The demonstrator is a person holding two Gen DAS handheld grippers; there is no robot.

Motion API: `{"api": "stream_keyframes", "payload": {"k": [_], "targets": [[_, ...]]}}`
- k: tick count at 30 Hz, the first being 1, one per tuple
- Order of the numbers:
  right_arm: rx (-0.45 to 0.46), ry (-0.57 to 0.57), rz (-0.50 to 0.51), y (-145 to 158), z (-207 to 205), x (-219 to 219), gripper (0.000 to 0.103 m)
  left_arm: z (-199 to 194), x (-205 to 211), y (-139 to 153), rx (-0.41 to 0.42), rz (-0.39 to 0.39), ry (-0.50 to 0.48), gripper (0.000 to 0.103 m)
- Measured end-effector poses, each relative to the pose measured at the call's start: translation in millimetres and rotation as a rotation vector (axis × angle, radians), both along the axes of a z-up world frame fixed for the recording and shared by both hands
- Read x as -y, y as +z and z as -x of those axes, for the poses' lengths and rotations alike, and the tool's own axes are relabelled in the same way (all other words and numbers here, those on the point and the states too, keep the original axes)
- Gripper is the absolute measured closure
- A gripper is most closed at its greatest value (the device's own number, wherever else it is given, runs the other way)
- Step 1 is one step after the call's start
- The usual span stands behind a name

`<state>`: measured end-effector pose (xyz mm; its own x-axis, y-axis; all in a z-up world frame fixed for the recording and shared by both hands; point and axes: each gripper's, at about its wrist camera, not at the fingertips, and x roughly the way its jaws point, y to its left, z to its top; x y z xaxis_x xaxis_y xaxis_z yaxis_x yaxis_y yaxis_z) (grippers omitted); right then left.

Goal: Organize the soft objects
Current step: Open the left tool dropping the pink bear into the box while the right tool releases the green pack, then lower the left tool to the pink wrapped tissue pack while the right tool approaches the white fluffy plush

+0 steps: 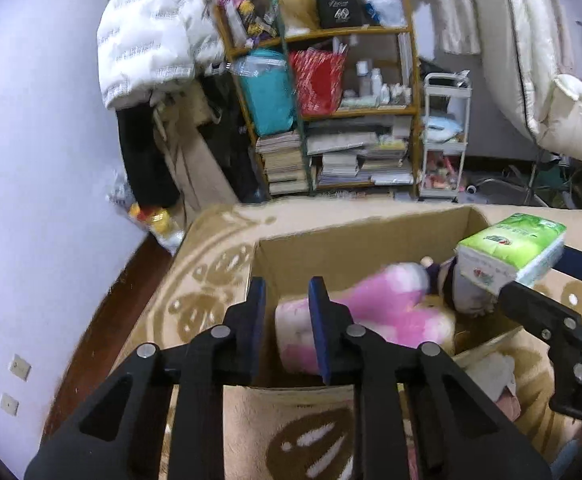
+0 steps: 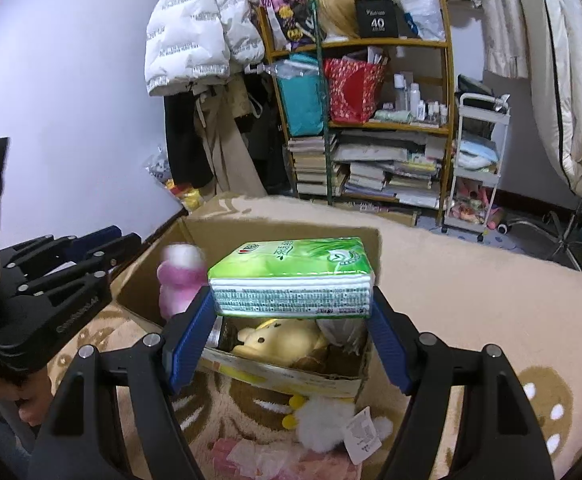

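While the right hand-held gripper [image 2: 291, 312] grasps a tissue pack [image 2: 291, 276] by its two short ends, long axis crosswise between the pads, the pack hangs just above the open box [image 2: 251, 372]. Beside it, the left hand-held gripper [image 1: 287, 328] is clenched and empty over a pink plush [image 1: 375, 304] inside.

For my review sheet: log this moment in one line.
right claw: shut on tissue pack above cardboard box | left claw: shut, empty | pink plush: in box

glossy plastic-wrapped tissue pack [image 2: 291, 276], matt corrugated cardboard box [image 1: 355, 240], fuzzy pink plush [image 1: 375, 312], shaggy pile rug [image 2: 471, 280]
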<state>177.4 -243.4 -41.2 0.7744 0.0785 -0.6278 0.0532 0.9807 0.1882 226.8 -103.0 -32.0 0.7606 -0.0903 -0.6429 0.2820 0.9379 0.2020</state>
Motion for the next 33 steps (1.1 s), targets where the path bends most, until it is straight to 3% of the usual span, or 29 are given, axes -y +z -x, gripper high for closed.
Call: {"api": "stream_keyframes", "payload": {"k": [3,8,10,12,14,19,23,29,33], "targets": [[-0.014,0.021,-0.003,-4.5,-4.9,-2.7,0.024,-3.3,-9.6,-3.2,-0.028,0.048,0.023,0.082],[-0.047,0.049,0.004,-9.0,-11.4,-6.1,0.024,-5.3,-17.5,-5.9,-0.045,0.035,0.053,0.078],[-0.050,0.043,0.008,-7.8,-11.2,-5.2,0.016,-5.4,-21.0,-6.2,-0.062,0.039,0.059,0.075],[-0.038,0.037,0.004,-3.8,-7.8,-4.1,0.006,-3.5,-25.0,-5.7,-0.079,0.049,0.056,0.067],[-0.017,0.032,0.001,3.2,-2.2,-1.8,0.004,-0.1,-27.8,-3.8,-0.076,0.061,0.051,0.053],[-0.010,0.029,0.011,18.6,6.2,3.9,0.000,13.8,-34.1,4.6,-0.072,0.073,0.064,0.042],[0.000,0.026,0.026,30.6,18.6,9.2,0.000,29.0,-37.2,12.5,-0.059,0.061,0.089,0.013],[-0.004,0.017,0.047,35.9,41.4,16.1,0.000,51.2,-41.6,16.9,-0.060,0.077,0.113,0.003],[-0.019,0.012,0.047,33.0,55.8,20.7,0.000,63.6,-40.9,15.0,-0.081,0.093,0.108,0.002]]}}
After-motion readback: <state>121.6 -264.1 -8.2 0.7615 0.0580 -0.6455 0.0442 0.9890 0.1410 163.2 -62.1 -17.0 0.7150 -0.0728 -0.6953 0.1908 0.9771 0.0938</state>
